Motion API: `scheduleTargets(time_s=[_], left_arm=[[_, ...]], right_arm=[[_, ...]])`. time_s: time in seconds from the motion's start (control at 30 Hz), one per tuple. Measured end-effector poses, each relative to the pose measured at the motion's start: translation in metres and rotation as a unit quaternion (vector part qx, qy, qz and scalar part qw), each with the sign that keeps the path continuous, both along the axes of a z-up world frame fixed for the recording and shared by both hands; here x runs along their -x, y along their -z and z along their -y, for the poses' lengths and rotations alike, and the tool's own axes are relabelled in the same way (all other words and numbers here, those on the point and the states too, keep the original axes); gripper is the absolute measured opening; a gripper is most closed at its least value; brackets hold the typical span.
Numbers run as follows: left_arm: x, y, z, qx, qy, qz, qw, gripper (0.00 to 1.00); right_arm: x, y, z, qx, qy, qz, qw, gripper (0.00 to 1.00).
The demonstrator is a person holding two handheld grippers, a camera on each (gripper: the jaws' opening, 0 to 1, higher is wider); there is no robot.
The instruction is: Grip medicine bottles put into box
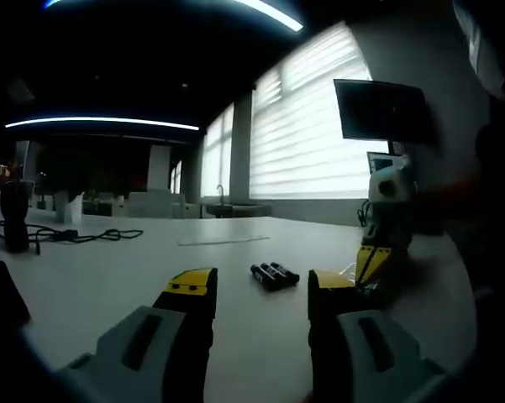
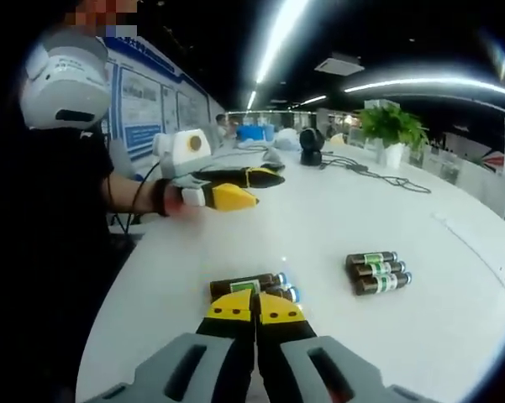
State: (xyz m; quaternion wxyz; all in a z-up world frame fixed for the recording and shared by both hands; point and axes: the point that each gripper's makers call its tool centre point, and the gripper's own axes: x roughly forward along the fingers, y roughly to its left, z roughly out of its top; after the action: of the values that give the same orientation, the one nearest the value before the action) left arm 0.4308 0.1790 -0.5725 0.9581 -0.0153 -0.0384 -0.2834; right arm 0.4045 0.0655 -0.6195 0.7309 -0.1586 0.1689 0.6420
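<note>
Two brown medicine bottles [image 2: 250, 286] with green labels lie side by side on the white table [image 2: 336, 227], just beyond my right gripper [image 2: 254, 307]. Its yellow-tipped jaws are shut together with nothing showing between them. A group of three more bottles [image 2: 377, 273] lies further right; the left gripper view has them as small dark bottles [image 1: 273, 274] ahead. My left gripper [image 1: 260, 287] hovers over the table, open and empty. It enters the right gripper view from the left as a yellow-tipped gripper [image 2: 235, 188] held by a hand.
A person in black [image 2: 59, 218] stands at the table's left edge. A black cable [image 1: 76, 235] and a dark object [image 1: 15, 217] lie far left. A plant [image 2: 391, 126] and a black round device [image 2: 311, 144] stand at the far end.
</note>
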Motion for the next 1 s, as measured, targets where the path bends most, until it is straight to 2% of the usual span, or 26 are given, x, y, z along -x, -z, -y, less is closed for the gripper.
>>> scheduleTargets(time_s=[0.17, 0.2, 0.27, 0.47, 0.77, 0.8, 0.83, 0.9, 1.0], left_arm=[[0.000, 0.000, 0.000, 0.000, 0.001, 0.000, 1.0000, 0.36], [0.000, 0.000, 0.000, 0.001, 0.001, 0.000, 1.0000, 0.36], [0.000, 0.000, 0.000, 0.001, 0.000, 0.000, 1.0000, 0.36], [0.000, -0.001, 0.000, 0.003, 0.000, 0.001, 1.0000, 0.36], [0.000, -0.001, 0.000, 0.003, 0.002, 0.001, 1.0000, 0.36], [0.000, -0.001, 0.000, 0.003, 0.001, 0.001, 1.0000, 0.36], [0.000, -0.001, 0.000, 0.002, 0.001, 0.001, 1.0000, 0.36], [0.000, -0.001, 0.000, 0.002, 0.001, 0.001, 1.0000, 0.36], [0.000, -0.001, 0.000, 0.000, 0.001, 0.001, 1.0000, 0.36]], right_arm=[[0.008, 0.000, -0.011, 0.001, -0.020, 0.004, 0.9998, 0.00], [0.008, 0.000, -0.009, -0.001, -0.015, -0.010, 0.9998, 0.00], [0.008, 0.000, -0.006, -0.005, -0.015, -0.011, 0.9998, 0.00], [0.008, 0.000, -0.003, -0.034, 0.002, -0.039, 0.9986, 0.00], [0.010, 0.002, -0.004, -0.046, 0.002, -0.035, 0.9983, 0.00], [0.012, 0.015, -0.001, -0.018, -0.021, -0.009, 0.9996, 0.00], [0.010, 0.015, -0.003, -0.035, 0.007, -0.043, 0.9984, 0.00], [0.008, 0.013, -0.010, -0.033, 0.005, -0.038, 0.9987, 0.00], [0.007, 0.010, -0.006, -0.033, 0.008, -0.036, 0.9988, 0.00]])
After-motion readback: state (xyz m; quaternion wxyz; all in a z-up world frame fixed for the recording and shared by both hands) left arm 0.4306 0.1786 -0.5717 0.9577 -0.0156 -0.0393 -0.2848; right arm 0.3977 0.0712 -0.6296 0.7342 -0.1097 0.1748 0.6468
